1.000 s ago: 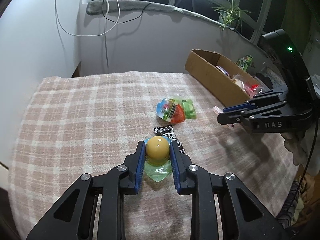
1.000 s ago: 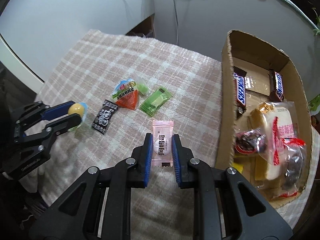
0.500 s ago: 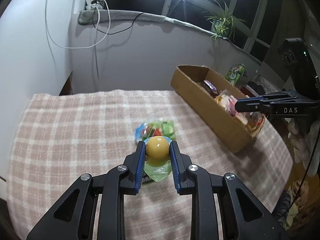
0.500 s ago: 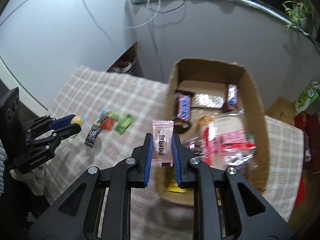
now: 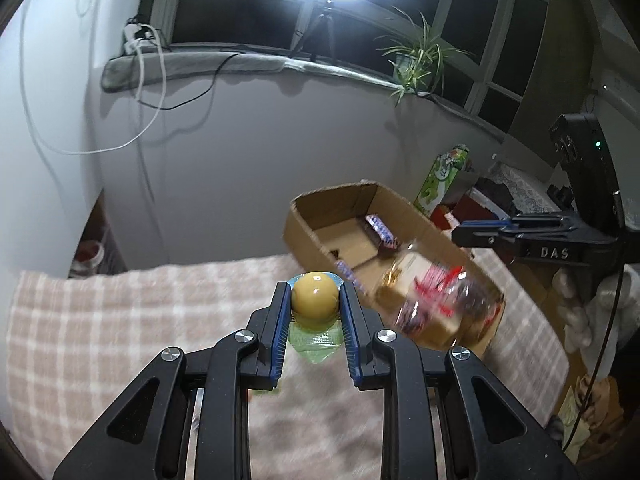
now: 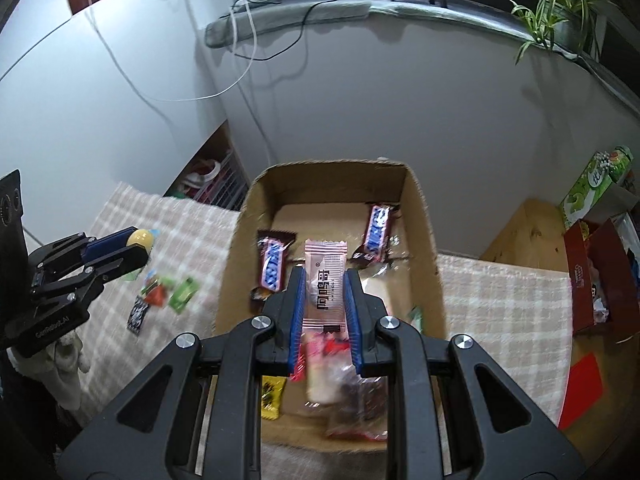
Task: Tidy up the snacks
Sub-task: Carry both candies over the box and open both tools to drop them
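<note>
My left gripper (image 5: 314, 294) is shut on a yellow jelly cup (image 5: 313, 300) with a green foil lid, held above the checked tablecloth (image 5: 100, 312) just left of the cardboard box (image 5: 308, 236). My right gripper (image 6: 323, 280) is shut on a pink snack packet (image 6: 324, 280) and holds it above the open cardboard box (image 6: 424, 240), which contains two Snickers bars (image 6: 272, 266) and bagged snacks (image 6: 344, 384). The left gripper with its jelly cup shows at the left of the right wrist view (image 6: 132, 246). The right gripper shows side-on in the left wrist view (image 5: 460, 230).
Several small snacks lie on the tablecloth left of the box: a red-and-blue pack (image 6: 156, 292), a green packet (image 6: 184, 294) and a black packet (image 6: 138, 316). A wooden stand (image 6: 520, 232) and a red box (image 6: 600, 276) stand to the right. A white wall is behind.
Both grippers rose and moved toward the box. The right gripper carried the pink packet from the cloth to above the box; the left lifted the jelly cup off the table and swung right.
</note>
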`<state>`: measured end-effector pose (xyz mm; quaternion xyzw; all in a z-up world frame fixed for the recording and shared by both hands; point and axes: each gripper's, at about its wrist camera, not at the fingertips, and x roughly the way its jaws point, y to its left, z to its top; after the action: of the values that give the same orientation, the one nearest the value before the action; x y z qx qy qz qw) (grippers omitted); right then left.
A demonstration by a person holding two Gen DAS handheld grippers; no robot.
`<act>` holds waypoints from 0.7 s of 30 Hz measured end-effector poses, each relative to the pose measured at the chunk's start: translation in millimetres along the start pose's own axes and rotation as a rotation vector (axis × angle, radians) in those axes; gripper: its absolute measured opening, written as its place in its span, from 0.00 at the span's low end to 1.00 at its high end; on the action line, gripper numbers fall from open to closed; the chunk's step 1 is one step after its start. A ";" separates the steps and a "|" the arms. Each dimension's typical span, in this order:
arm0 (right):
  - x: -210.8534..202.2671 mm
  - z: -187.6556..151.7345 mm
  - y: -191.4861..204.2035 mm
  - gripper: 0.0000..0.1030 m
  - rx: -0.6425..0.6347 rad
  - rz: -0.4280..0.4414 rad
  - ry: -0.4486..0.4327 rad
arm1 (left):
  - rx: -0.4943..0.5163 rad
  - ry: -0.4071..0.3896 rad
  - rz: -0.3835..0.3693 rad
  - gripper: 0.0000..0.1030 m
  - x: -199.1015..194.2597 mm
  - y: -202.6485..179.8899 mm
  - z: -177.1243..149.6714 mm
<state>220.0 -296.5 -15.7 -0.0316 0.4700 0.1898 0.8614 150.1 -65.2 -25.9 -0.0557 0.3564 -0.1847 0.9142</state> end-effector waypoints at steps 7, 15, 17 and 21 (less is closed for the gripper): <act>20.9 9.6 -17.0 0.19 0.013 -0.021 0.014 | 0.027 0.041 -0.012 0.22 39.8 -22.6 15.9; 43.3 13.7 -34.2 0.19 0.025 -0.014 0.046 | 0.051 0.069 -0.015 0.22 77.5 -42.0 29.3; 48.4 14.1 -38.4 0.19 0.029 -0.010 0.054 | 0.062 0.072 -0.012 0.22 84.2 -45.9 32.4; 55.8 13.3 -42.9 0.19 0.029 -0.006 0.067 | 0.067 0.086 -0.016 0.22 96.8 -50.5 33.7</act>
<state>273.0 -316.5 -59.4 -0.0271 0.5014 0.1792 0.8460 223.3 -149.4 -50.2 -0.0201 0.3887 -0.2060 0.8978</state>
